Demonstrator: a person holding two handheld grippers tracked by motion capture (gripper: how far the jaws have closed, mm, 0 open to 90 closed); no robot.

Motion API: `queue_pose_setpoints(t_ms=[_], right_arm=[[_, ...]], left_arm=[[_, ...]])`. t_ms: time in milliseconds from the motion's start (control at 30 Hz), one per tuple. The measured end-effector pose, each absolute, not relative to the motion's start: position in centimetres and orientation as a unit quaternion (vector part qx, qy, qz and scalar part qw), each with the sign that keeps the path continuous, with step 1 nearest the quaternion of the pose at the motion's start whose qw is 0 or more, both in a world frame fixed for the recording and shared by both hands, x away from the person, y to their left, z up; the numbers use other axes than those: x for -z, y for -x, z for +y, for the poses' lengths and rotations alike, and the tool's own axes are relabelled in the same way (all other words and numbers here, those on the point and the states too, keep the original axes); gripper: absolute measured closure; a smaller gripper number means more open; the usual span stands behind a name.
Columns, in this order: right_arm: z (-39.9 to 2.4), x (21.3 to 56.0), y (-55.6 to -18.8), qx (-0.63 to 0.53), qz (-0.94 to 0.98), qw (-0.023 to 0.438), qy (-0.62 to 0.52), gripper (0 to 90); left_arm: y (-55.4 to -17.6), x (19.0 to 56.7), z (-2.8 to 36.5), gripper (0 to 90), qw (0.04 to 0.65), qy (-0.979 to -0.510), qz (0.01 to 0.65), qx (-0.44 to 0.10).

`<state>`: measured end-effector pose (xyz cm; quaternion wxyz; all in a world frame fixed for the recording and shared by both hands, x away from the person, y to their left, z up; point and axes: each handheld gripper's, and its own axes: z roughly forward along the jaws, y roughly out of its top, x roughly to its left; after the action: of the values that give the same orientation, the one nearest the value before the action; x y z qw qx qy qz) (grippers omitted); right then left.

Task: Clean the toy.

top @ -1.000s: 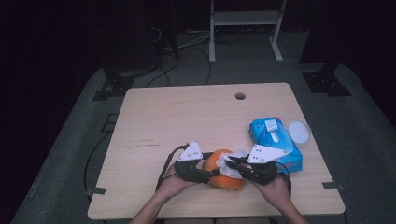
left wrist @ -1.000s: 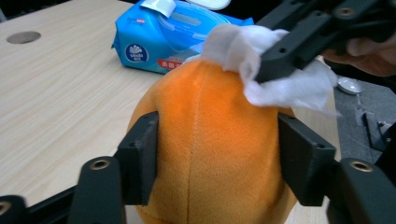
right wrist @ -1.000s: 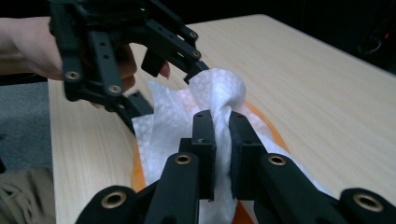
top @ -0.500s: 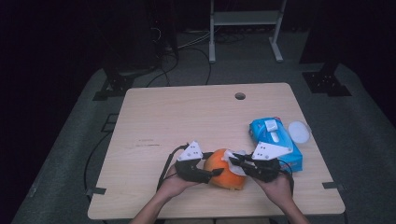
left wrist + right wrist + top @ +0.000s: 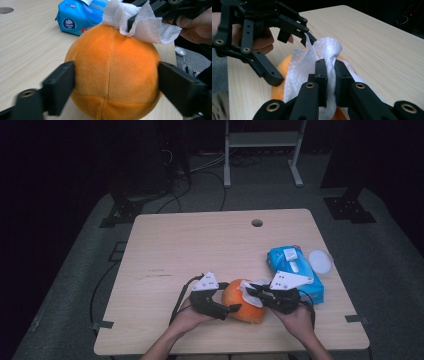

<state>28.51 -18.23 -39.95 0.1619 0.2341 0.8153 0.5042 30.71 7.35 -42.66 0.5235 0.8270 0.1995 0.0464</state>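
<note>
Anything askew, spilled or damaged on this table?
Nothing looks spilled or damaged. The only loose item is the round white lid, lying off the blue wipes pack at the table's right edge. The plush orange looks intact under the white wipe.

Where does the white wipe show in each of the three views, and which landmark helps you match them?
High view: white wipe, low centre, atop the orange plush ball.
Left gripper view: top right, on the ball.
Right gripper view: centre, pinched in the right gripper.
Shared landmark: the ball.
</note>
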Motion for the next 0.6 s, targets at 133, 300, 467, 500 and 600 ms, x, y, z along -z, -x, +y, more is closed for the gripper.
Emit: queue_pose_setpoints(t_ms=[133, 300, 467, 500, 600], right_arm=[[-17.8, 39.6, -28.0, -0.508, 0.813, 0.169, -0.23, 81.8], [-16.5, 39.3, -27.0, -0.531, 0.81, 0.147, -0.2, 81.9], [-16.3, 39.4, -27.1, -0.52, 0.816, 0.156, -0.198, 82.0], [-16.6, 39.4, -27.3, -0.52, 0.815, 0.159, -0.204, 82.0], [-17.2, 39.5, -27.6, -0.52, 0.811, 0.164, -0.213, 82.0]], left_arm=[[-30.2, 42.3, 7.1, 29.8, 0.522, -0.829, 0.188, -0.071], [-29.3, 42.0, 6.2, 30.0, 0.515, -0.834, 0.175, -0.091], [-29.6, 42.2, 6.4, 23.5, 0.524, -0.828, 0.179, -0.087], [-29.7, 42.3, 6.3, 19.4, 0.524, -0.828, 0.18, -0.083], [-29.6, 42.5, 6.1, 15.4, 0.523, -0.829, 0.179, -0.085]])
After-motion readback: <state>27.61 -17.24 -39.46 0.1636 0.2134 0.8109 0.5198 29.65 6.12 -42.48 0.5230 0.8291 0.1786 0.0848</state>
